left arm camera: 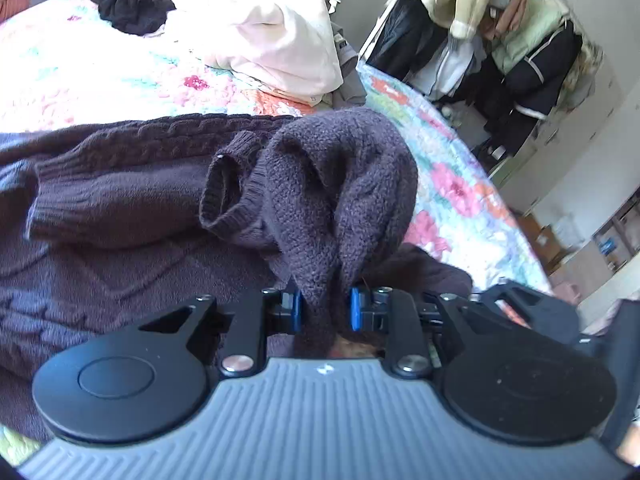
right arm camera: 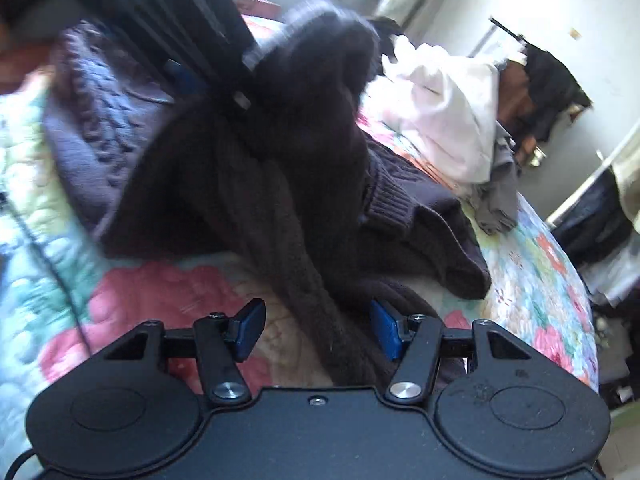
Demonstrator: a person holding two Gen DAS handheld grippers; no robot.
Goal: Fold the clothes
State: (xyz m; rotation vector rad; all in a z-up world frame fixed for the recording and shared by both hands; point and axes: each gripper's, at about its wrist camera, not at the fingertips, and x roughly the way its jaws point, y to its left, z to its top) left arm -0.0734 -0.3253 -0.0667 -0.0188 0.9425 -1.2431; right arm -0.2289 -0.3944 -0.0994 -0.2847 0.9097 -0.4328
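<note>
A dark purple cable-knit sweater (left arm camera: 120,200) lies spread on the floral quilt (left arm camera: 80,72) of a bed. My left gripper (left arm camera: 325,308) is shut on a bunched fold of the sweater, which rises in a hump just ahead of the blue pads. In the right wrist view the same sweater (right arm camera: 280,200) runs from that raised fold down to my right gripper (right arm camera: 318,332). The right gripper is open: a strip of knit lies between the pads near the right one, and the left pad stands clear over the quilt (right arm camera: 160,300). The left gripper (right arm camera: 216,84) shows blurred at the top.
A heap of white and pale pink clothes (left arm camera: 280,40) and a black garment (left arm camera: 132,0) lie at the far side of the bed. A grey garment (right arm camera: 496,200) lies near the bed's right edge. A clothes rack (left arm camera: 500,40) with jackets stands beyond it.
</note>
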